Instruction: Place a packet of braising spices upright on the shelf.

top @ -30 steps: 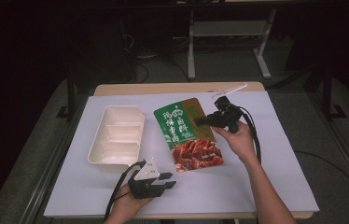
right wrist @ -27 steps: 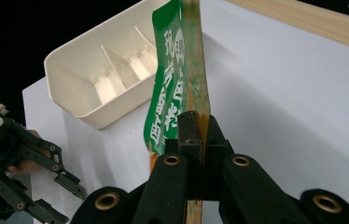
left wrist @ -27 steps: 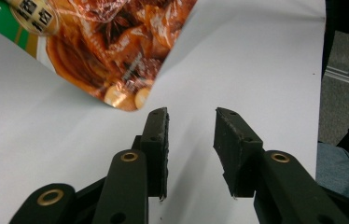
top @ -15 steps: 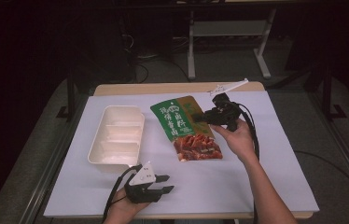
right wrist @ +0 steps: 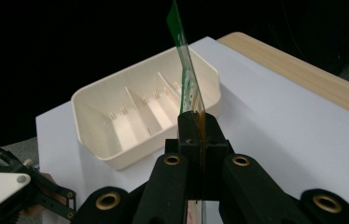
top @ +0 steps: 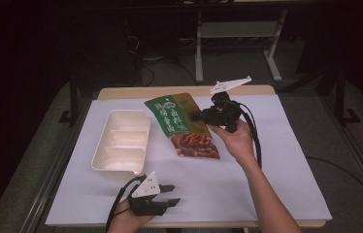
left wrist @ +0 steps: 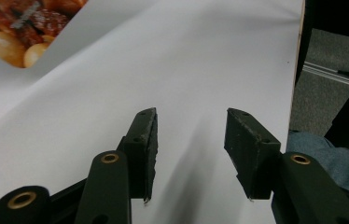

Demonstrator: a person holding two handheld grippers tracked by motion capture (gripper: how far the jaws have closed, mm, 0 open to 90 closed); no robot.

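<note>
A green and red food pouch (top: 182, 124) hangs tilted above the white sheet, and my right gripper (top: 200, 116) is shut on its right edge. In the right gripper view the pouch (right wrist: 186, 70) stands edge-on, pinched between my right gripper's (right wrist: 199, 122) jaws. A cream divided tray (top: 116, 170) lies to the left of the pouch. My left gripper (top: 172, 194) rests near the table's front edge. Its jaws have just been opening, and in the left gripper view they (left wrist: 191, 116) stand apart over bare sheet with nothing between them. The pouch's red end (left wrist: 18, 23) shows far off.
A white sheet (top: 276, 160) covers most of the wooden table (top: 170, 91). The tray (right wrist: 98, 100) has several compartments and nothing in them. Beyond the table stand dark metal frames and cables on the floor. The person's knee (left wrist: 322, 149) is at the table's front edge.
The right gripper has risen and lifted the pouch off the sheet, towards the back. The left gripper's jaws have spread wider while its hand stayed near the front edge.
</note>
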